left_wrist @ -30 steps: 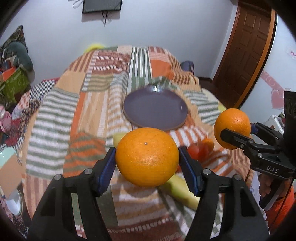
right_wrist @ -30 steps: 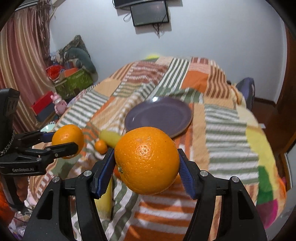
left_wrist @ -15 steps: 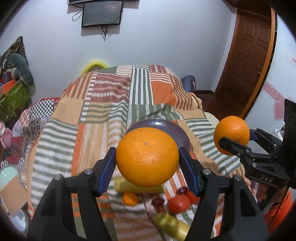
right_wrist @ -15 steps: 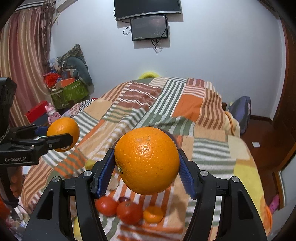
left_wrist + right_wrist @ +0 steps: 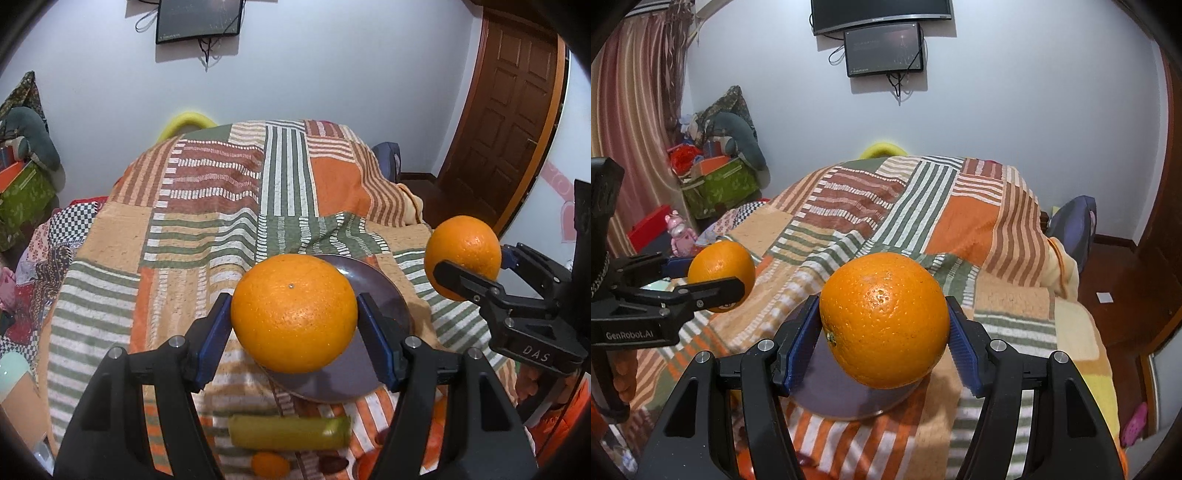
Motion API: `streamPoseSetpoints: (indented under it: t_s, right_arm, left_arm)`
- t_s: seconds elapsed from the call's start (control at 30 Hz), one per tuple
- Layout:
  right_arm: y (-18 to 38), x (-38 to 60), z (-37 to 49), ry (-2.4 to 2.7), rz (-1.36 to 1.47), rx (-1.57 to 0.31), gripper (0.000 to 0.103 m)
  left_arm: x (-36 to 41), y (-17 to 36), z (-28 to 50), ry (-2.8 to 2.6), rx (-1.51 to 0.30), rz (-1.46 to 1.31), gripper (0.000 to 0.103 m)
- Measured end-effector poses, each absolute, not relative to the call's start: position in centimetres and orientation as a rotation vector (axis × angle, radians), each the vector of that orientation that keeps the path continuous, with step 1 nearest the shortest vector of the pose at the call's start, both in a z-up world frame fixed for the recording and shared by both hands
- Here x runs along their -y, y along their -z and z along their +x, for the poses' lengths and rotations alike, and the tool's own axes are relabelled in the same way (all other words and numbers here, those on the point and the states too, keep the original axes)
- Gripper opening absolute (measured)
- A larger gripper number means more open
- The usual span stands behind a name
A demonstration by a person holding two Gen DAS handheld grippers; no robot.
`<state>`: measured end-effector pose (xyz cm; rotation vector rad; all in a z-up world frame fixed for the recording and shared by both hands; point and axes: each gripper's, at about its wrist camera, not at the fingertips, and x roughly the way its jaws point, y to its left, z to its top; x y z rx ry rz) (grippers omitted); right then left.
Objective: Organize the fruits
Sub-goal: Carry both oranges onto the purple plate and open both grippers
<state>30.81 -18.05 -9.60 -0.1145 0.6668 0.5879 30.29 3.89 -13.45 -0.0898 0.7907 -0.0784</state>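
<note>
Purple and smooth, the round plate (image 5: 391, 299) is now seen lower, half hidden behind both dimpled oranges. One orange (image 5: 293, 314) is clamped in the left gripper (image 5: 293, 325); another orange (image 5: 884, 319) is clamped in the right gripper (image 5: 882, 328), above the striped bed (image 5: 221, 221).

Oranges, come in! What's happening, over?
Left gripper shut on one orange. Right gripper shut on another orange. Purple plate below, bare.
</note>
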Motion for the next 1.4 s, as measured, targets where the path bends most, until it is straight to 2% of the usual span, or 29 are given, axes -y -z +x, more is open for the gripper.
streamPoseSetpoints:
  t_s: [0.43,0.83,1.2,1.4]
  right_arm:
    - [13.9,16.0,36.5,-0.621,-0.151,-0.799,0.062]
    - [17.7,14.4,38.3,-0.651,-0.214,-0.911,0.062]
    - [18.7,14.1,38.4,-0.682,-0.251,-0.944,0.063]
    - [17.8,14.2,37.6,-0.663,-0.270,-0.922,0.065]
  left_arm:
    - [-4.0,18.4,36.9,0.102,-0.929,-0.078,0.067]
    - [-4.5,23.2,40.4,0.104,-1.079,-0.109,0.066]
    - [-3.8,24.3,40.9,0.121,-1.105,-0.071,0.067]
    - [-4.2,22.7,39.7,0.107,-1.075,-0.076,0.075]
